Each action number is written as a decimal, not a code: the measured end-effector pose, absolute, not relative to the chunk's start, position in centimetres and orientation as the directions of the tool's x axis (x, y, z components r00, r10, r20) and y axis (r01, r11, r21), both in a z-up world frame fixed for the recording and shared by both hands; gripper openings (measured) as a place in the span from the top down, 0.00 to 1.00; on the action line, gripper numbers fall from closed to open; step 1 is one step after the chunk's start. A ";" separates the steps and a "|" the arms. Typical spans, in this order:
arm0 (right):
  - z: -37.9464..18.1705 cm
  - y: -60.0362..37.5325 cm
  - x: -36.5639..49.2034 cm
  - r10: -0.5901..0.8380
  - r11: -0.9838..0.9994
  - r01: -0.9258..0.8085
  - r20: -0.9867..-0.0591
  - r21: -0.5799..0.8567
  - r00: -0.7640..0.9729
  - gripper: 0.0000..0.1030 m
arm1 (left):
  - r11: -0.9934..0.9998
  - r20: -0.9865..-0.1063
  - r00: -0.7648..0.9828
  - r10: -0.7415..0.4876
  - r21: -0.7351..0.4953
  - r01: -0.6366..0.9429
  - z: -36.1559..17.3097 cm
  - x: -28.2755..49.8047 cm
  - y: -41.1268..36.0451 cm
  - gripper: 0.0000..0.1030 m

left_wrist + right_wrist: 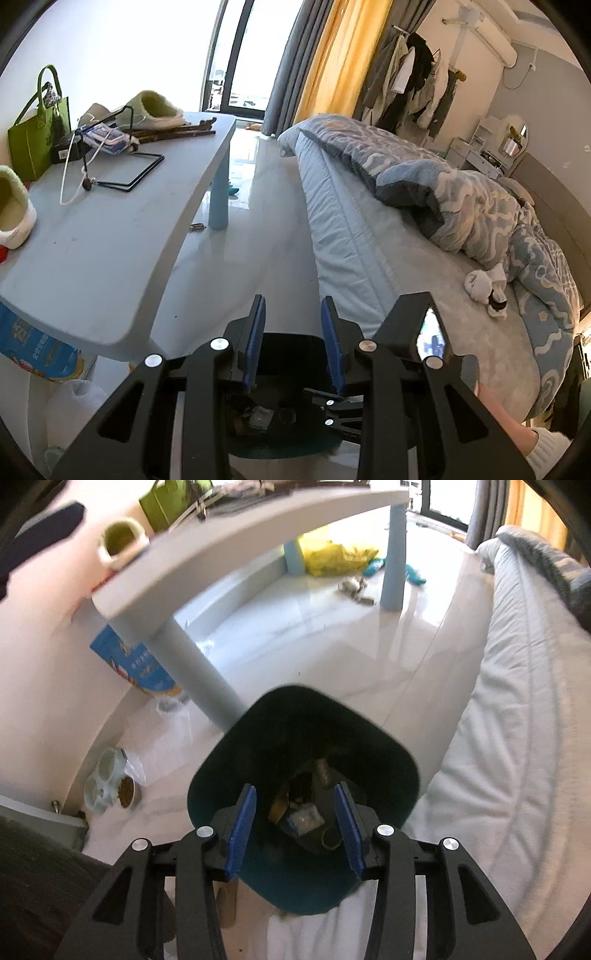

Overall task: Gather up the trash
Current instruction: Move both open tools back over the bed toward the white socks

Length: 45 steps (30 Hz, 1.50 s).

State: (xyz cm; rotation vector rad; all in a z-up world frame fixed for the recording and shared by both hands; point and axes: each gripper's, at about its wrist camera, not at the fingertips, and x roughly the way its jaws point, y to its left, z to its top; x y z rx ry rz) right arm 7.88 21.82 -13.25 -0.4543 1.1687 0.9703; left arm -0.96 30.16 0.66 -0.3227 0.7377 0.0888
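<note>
Dark teal trash bin (384, 753) stands on the floor (332, 638) between worktop (236, 531) leg and bed (517, 701), scraps already inside. Right hand-held gripper (295, 827) spread, empty, above its mouth; left hand-held gripper (293, 343) likewise spread. Bin probably light, rigid; grip the rim. Crumpled debris (356, 589) beneath the worktop looks soft, light; the far leg crowds access.

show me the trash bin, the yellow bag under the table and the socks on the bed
trash bin (391, 771), right wrist view, inner right wall
yellow bag (334, 555), right wrist view, middle of the crumpled plastic
socks (484, 284), left wrist view, white bundle's middle
</note>
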 end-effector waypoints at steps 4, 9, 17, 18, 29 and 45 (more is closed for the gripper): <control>-10.9 20.2 8.5 0.454 0.544 -0.821 -0.884 0.175 0.113 0.56 | 0.949 -0.661 0.750 -0.030 -0.254 -0.187 1.3 -0.4 29.1 0.65; -8.5 18.0 9.3 0.503 0.560 -0.814 -0.844 0.153 0.188 0.56 | 0.953 -0.645 0.764 -0.028 -0.248 -0.174 2.1 0.3 27.5 0.53; -5.8 12.9 11.4 0.527 0.631 -0.764 -0.797 0.137 0.293 0.56 | 0.962 -0.625 0.779 -0.061 -0.245 -0.121 2.6 1.8 24.2 0.43; -5.6 12.3 11.5 0.525 0.638 -0.758 -0.795 0.132 0.304 0.56 | 0.963 -0.624 0.779 -0.064 -0.245 -0.117 2.7 1.9 23.7 0.42; -4.0 4.7 13.4 0.486 0.724 -0.684 -0.772 0.093 0.409 0.55 | 0.961 -0.617 0.777 -0.125 -0.269 -0.060 1.9 4.4 19.0 0.33; -2.8 -5.4 17.2 0.412 0.807 -0.590 -0.753 0.039 0.514 0.55 | 0.961 -0.630 0.750 -0.201 -0.276 0.026 0.4 9.2 11.9 0.27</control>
